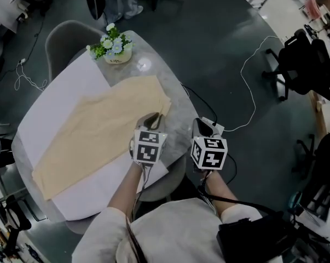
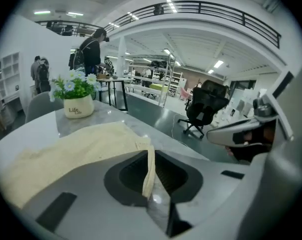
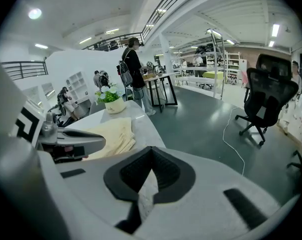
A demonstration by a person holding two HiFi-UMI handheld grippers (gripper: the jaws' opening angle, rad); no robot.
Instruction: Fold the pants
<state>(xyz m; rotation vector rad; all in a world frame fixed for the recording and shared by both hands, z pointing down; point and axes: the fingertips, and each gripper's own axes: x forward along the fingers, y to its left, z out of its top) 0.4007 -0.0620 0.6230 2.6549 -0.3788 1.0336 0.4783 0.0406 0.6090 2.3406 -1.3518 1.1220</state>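
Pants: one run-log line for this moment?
cream fabric pants spread on round marble table | left tool shut on pants edge | right tool shut, off pants

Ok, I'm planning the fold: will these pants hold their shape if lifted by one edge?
Probably not: the edge of the pants pinched in the left hand-held gripper droops as a limp strip. They lie thin and flat, so they are likely light.
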